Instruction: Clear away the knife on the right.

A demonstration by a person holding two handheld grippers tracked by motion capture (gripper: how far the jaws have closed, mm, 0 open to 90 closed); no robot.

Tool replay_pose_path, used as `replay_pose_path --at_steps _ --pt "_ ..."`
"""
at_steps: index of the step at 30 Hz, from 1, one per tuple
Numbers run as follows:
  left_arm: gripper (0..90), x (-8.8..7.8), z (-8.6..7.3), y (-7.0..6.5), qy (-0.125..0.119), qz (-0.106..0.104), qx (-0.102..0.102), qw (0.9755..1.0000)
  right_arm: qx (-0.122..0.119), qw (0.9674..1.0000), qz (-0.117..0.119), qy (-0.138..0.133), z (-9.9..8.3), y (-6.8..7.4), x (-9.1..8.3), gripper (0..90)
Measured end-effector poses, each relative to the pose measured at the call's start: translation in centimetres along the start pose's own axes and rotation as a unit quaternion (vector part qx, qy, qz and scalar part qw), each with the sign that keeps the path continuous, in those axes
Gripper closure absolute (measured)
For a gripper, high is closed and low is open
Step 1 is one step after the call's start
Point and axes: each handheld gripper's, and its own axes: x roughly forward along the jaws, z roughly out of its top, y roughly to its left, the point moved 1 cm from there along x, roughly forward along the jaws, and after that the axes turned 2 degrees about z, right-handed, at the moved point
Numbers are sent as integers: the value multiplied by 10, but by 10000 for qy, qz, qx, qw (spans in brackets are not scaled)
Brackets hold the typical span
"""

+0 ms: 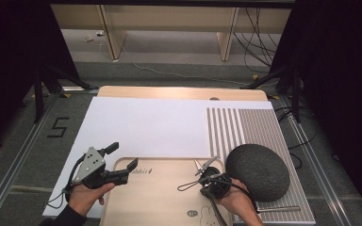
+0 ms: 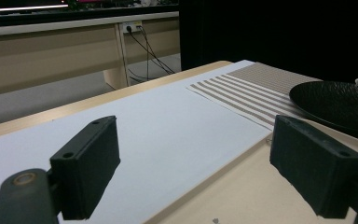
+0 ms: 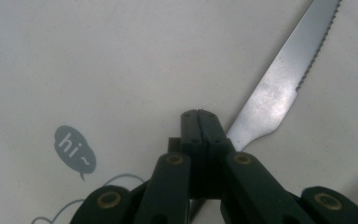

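A pale wooden tray (image 1: 155,197) with a cartoon print lies at the table's front. My right gripper (image 3: 199,114) points down at it with its jaws pressed together. A table knife (image 3: 279,88) with a serrated blade lies flat on the tray and passes under those jaws. In the high view the right gripper (image 1: 215,206) is held over the tray's right part. My left gripper (image 1: 121,157) hovers at the tray's left corner, wide open and holding nothing. Between its open fingers the left gripper (image 2: 193,126) looks over a white sheet (image 2: 158,126).
A black textured plate (image 1: 258,172) sits on a striped mat (image 1: 245,125) to the right of the tray, close to the right hand. A thin metal utensil (image 1: 279,208) lies at the mat's front edge. The white sheet (image 1: 146,125) covers the middle of the table.
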Motion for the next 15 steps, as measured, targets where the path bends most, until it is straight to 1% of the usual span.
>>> replay_pose_path --at_steps 7,12,13,14,15 --pt "156 0 0 0 -3 -3 7 10000 33 10000 3 35 -3 -5 -2 900" --pt "156 0 0 0 0 3 -1 10000 119 9999 -12 83 -7 -7 -4 900" --pt "156 0 0 0 -2 0 6 10000 94 9999 -2 65 -7 -8 -4 900" --pt "156 0 0 0 1 2 1 10000 148 9998 5 92 -8 -9 -5 900" --pt "156 0 0 0 3 2 3 10000 148 9998 5 92 -8 -9 -5 900"
